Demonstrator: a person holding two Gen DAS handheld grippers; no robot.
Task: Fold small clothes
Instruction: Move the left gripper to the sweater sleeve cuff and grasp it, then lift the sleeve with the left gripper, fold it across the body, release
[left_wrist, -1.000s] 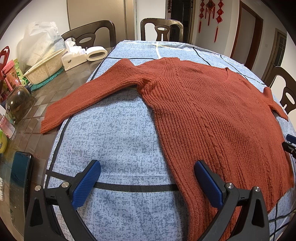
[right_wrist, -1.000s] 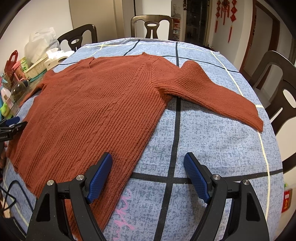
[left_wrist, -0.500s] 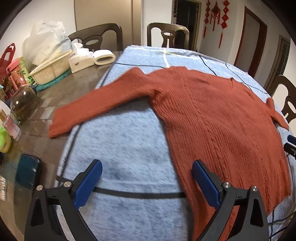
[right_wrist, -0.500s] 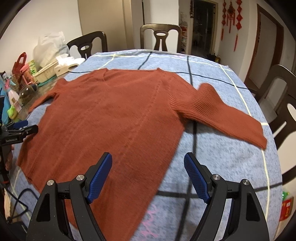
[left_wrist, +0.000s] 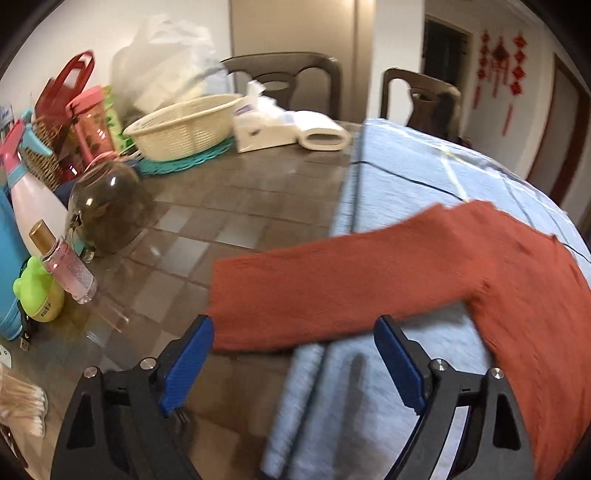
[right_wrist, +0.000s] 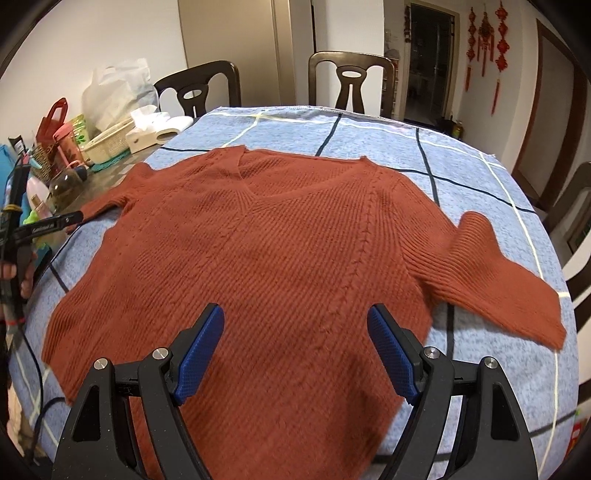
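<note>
The rust-red knitted sweater (right_wrist: 280, 251) lies flat and face up on the blue checked cloth (right_wrist: 461, 162) that covers most of the surface, neckline toward the far chairs, both sleeves spread outward. No fold has been made yet.

The left gripper (left_wrist: 293, 363) points down at the left sleeve (left_wrist: 332, 291), whose cuff end overhangs the cloth onto the bare glass surface (left_wrist: 229, 206). Its jaws are closing but remain wide, with the cuff edge just ahead of the pads and nothing pinched. The right gripper (right_wrist: 295, 350) hovers over the lower body of the sweater with jaws wide apart, holding nothing.

Step in hand, as judged: take the left cuff and fold the sleeve inward across the chest.

- Bring the lower pad under the cuff edge before closing; the knit is thick and limp, so take both layers well inside the cuff ribbing.
- Lift only enough to clear the cloth, then carry the sleeve toward the centre.
- Keep clear of the small pink bottle (left_wrist: 68, 264) and overturned glass bowl (left_wrist: 107, 210) standing near the cuff.
- The right gripper can pin the body to prevent dragging.
</note>
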